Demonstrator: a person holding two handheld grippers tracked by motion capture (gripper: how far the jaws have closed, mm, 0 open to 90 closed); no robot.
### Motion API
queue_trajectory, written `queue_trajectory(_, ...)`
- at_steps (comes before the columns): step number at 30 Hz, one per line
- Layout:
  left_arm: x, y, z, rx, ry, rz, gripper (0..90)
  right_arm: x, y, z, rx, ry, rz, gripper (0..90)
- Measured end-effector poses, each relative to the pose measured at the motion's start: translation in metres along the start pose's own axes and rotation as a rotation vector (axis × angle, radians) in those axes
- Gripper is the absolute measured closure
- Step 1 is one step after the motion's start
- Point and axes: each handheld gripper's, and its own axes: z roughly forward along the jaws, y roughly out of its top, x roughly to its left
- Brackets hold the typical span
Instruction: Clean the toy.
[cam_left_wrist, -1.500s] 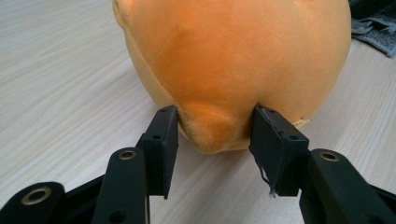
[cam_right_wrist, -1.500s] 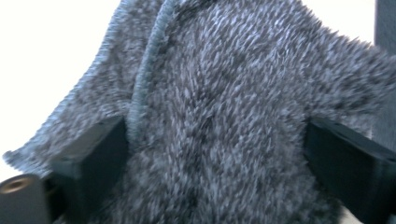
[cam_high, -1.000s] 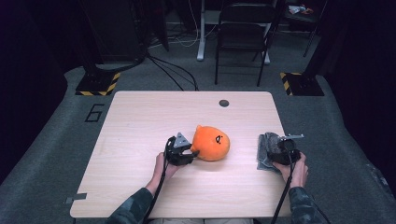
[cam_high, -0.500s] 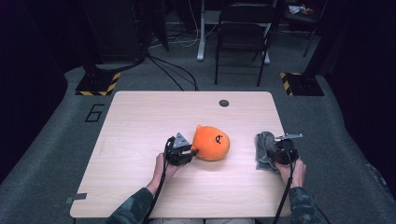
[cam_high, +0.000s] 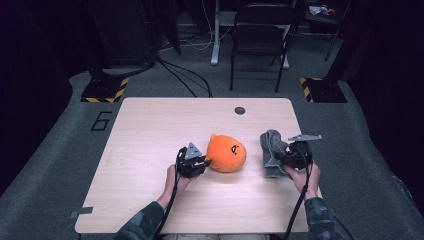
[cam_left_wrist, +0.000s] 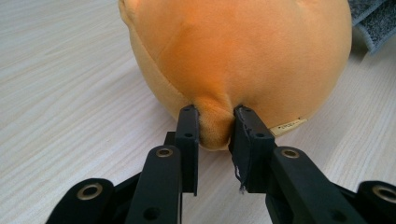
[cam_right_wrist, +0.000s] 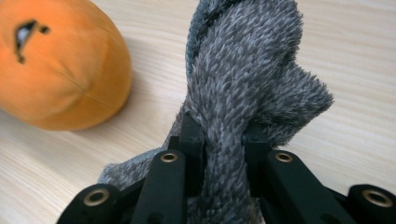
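Okay: left gripper (cam_high: 203, 162) jaws just closing, pinching orange plush (cam_high: 227, 153) at frame centre on the pale wood table (cam_high: 150, 130). Right gripper (cam_high: 280, 159) clamped on grey cloth (cam_high: 271, 150), right of centre. Black chair (cam_high: 260, 35) upper middle, grey carpet around.

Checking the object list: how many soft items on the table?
2. An orange plush toy near the table's middle, pinched by the left gripper, and a grey fuzzy cloth to its right, clamped in the right gripper. Nothing seems hidden.
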Motion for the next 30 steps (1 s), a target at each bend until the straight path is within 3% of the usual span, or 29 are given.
queue_trajectory(3, -0.001, 0.0, 0.0, -0.006, 0.001, -0.005, 73.6, 0.008, 0.008, -0.003, -0.013, 0.034, 0.013, 76.1)
queue_trajectory(13, -0.003, 0.0, 0.0, -0.025, 0.003, -0.013, 74.2, 0.043, 0.04, -0.016, -0.07, 0.116, -0.017, 76.0)
queue_trajectory(25, -0.008, 0.003, -0.001, -0.048, -0.002, -0.006, 76.8, 0.094, 0.069, 0.004, -0.072, 0.222, -0.091, 76.0)
queue_trajectory(30, -0.013, 0.005, -0.001, -0.07, 0.002, 0.002, 77.3, 0.113, 0.076, 0.019, -0.057, 0.239, -0.119, 75.9)
